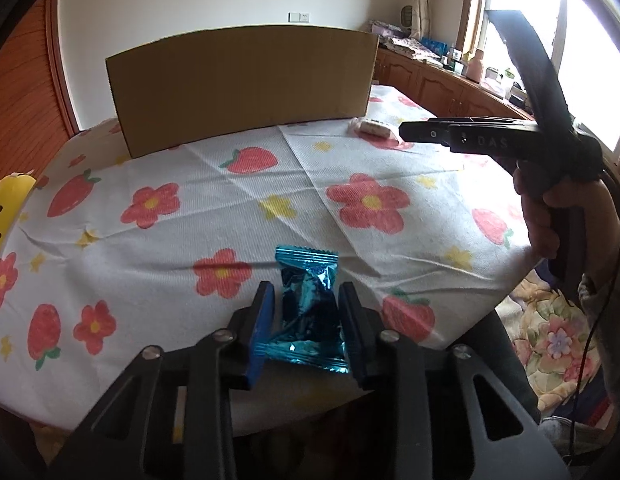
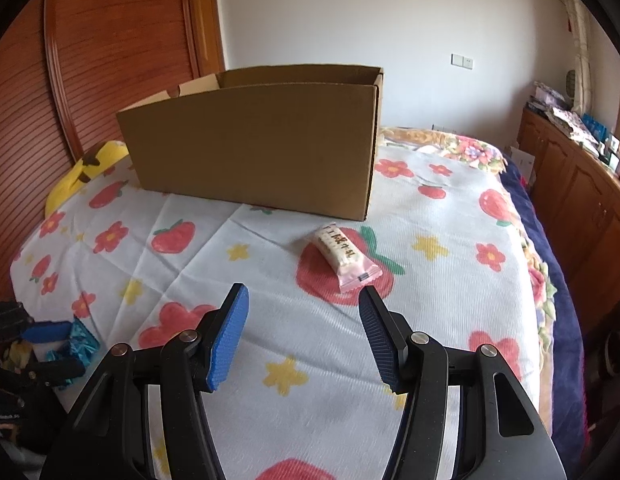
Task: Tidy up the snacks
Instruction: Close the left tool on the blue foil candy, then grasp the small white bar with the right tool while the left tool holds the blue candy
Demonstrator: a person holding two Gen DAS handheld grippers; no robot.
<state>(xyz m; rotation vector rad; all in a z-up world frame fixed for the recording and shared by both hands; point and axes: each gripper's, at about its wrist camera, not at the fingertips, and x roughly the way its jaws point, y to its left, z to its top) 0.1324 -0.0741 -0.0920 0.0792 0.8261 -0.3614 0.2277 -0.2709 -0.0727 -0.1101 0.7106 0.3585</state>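
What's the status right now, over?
Left gripper closed on blue snack. Right gripper open, short of pink snack. Box beyond, path clear.

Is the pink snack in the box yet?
Out. The pink snack lies on the tablecloth before the cardboard box, ahead of the open right gripper.

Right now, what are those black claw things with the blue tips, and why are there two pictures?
Those are grippers, tongs that a person squeezes by hand. Each has a camera looking along its fingers, so each picture comes from one gripper. In the first, the left gripper has its blue pads around a shiny blue snack packet; they seem to touch its sides. At the right you see a hand holding the other gripper. In the second, the right gripper is open and empty, just short of a pink-and-white snack bar. Everything lies on a flowery tablecloth. Behind stands an open cardboard box, probably where the snacks go.
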